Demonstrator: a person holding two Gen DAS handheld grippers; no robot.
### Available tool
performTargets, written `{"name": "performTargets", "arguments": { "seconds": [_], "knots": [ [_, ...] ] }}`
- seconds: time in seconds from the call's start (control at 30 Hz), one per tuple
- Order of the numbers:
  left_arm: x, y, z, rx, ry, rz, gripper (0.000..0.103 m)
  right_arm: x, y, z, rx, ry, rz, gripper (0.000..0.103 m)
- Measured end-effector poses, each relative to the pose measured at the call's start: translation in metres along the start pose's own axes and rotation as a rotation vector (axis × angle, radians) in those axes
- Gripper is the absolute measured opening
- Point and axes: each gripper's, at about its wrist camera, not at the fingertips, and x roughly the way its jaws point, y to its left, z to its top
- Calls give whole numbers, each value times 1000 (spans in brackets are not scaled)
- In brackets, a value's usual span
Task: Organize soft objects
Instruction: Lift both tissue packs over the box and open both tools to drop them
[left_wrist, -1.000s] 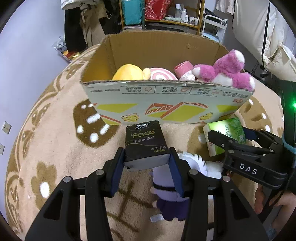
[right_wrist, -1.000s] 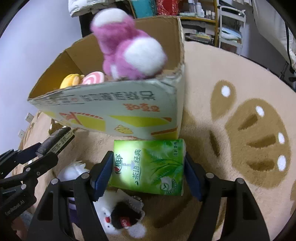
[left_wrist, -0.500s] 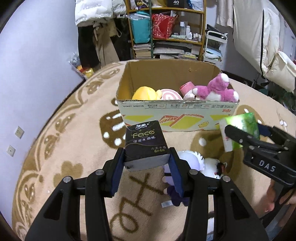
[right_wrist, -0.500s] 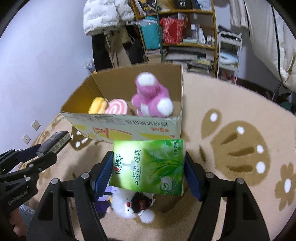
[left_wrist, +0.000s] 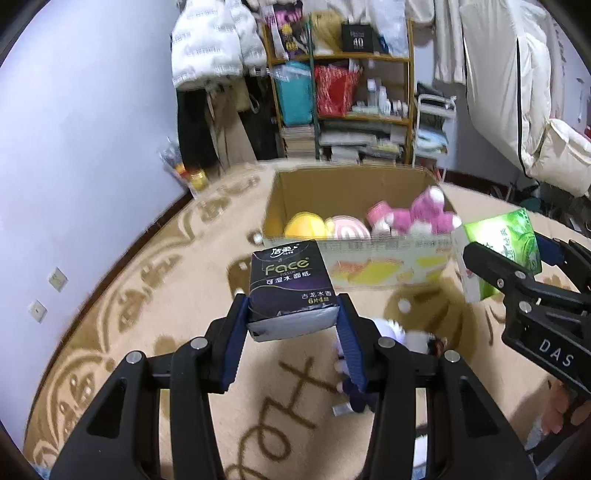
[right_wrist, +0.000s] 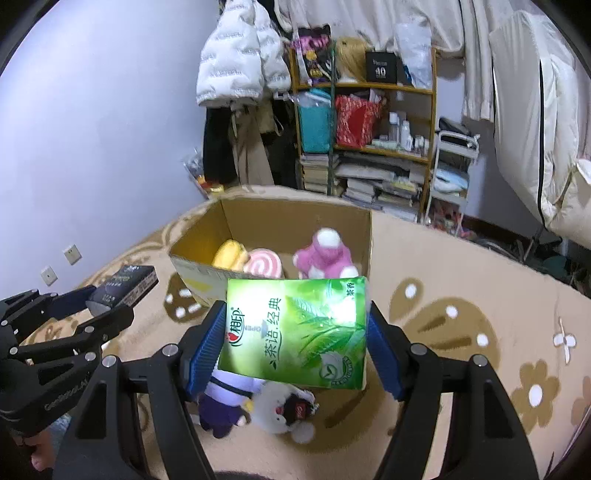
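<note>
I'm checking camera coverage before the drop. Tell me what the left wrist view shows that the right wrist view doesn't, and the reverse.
Only the left wrist view: the front label of the black tissue pack clamped in the left hand-held gripper.

Only the right wrist view: the whole face of the green tissue pack in the right hand-held gripper, and the plush toys on the rug in full.

Both: the cardboard box with its yellow, swirl and pink plush toys, the shelf.

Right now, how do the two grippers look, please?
Both the left gripper and the right gripper are black, angular linkages with silver screws and ribbed blue pads on the jaws. The right one carries white letters "DAS"; the left has small white lettering, too blurred to read fully.
</note>
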Motion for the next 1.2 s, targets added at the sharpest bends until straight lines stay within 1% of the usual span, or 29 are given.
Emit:
{"name": "performTargets", "arguments": {
  "seconds": [0.17, 0.33, 0.43, 0.67, 0.83, 1.07, 1.2],
  "knots": [
    [-17, 3, 14, 8, -94, 34, 46, -10, 2, 12, -8, -56, -12, 76],
    [-24, 12, 30, -13, -146, 31, 46, -14, 1, 23, -11, -97, -15, 76],
    [-22, 15, 39, -20, -172, 24, 46, -13, 0, 32, -19, -120, -15, 76],
    [-5, 13, 62, -28, -236, -4, 46, 6, -3, 53, -22, -150, -20, 76],
    [8, 12, 77, -39, -253, -7, 46, 20, -3, 64, -43, -162, -9, 76],
    [31, 6, 86, -23, -233, -15, 46, 42, -7, 67, -80, -137, -5, 76],
    [43, 2, 86, -15, -212, -24, 46, 58, -12, 66, -75, -116, -11, 76]
  ]
}}
